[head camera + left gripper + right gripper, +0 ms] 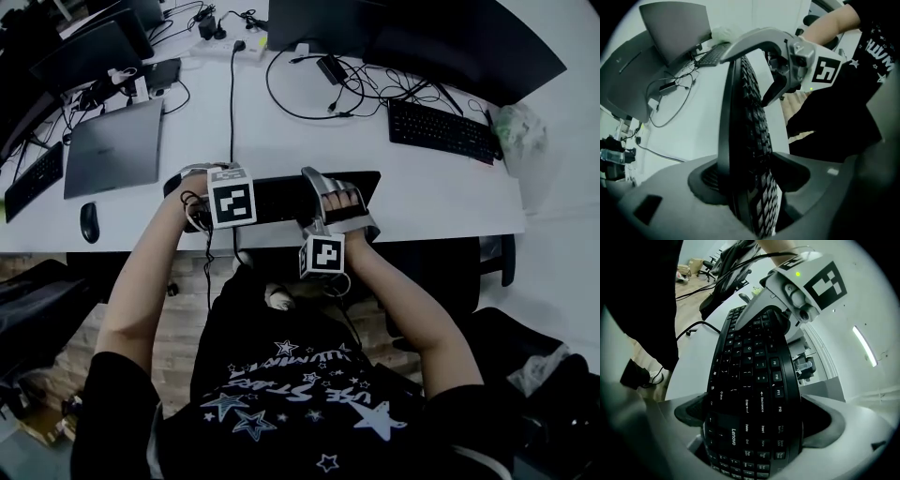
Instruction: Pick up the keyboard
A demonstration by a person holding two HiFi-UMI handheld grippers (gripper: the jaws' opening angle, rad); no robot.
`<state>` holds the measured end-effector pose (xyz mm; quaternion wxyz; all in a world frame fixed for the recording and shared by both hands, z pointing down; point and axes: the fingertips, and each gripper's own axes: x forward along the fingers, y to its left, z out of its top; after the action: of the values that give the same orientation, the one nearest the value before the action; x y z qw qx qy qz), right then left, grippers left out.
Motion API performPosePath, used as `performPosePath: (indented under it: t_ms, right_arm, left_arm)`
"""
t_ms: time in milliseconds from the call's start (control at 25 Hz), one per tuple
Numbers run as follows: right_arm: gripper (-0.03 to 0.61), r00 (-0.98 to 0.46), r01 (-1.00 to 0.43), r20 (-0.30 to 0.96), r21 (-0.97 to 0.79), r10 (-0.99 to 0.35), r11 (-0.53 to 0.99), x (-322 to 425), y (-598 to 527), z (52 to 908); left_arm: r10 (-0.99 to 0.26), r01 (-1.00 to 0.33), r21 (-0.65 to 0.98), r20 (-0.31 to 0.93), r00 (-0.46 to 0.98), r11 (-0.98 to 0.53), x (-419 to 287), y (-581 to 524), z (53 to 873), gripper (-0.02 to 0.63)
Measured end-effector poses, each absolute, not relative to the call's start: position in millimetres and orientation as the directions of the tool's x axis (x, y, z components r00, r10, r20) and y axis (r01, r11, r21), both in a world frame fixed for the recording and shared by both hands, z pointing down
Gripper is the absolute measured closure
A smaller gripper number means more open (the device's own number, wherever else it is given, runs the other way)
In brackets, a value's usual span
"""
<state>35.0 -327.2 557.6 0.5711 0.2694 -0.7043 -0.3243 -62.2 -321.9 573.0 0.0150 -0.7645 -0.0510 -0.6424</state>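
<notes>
Keyboard (281, 198) long axis left-right, left hand-held gripper (200, 195) clamping one end, right hand-held gripper (343, 202) the other

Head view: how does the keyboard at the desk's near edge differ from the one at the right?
The near keyboard is held in the left gripper and right gripper; the right keyboard lies untouched. The near one runs along the desk edge; the right one is slanted. Both are black.
</notes>
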Motion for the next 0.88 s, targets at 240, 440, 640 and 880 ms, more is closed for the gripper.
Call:
performPosePath:
  t_ms: [240, 440, 640, 880]
  right_arm:
    - [0.002, -0.211, -0.010, 0.574, 0.808, -0.792, 0.588, 39, -322, 554]
    - [0.003, -0.195, -0.003, 0.472, 0.876, -0.860, 0.482, 40, -319, 546]
    - [0.003, -0.192, -0.030, 0.428, 0.897, -0.883, 0.441, 47, -320, 535]
    - [0.003, -0.208, -0.112, 0.363, 0.914, -0.909, 0.390, 62, -315, 503]
  left_arm:
    - [0.097, 0.108, 0.083, 0.986, 0.134, -0.991, -60, -309, 573, 0.416]
    - [0.116, 0.050, 0.109, 0.977, 0.179, -0.993, -54, -296, 558, 0.512]
    - [0.060, -0.049, 0.072, 0.977, 0.204, -0.996, -51, -287, 551, 0.528]
    - [-0.003, -0.249, 0.054, 0.975, 0.224, -0.967, -54, -274, 544, 0.529]
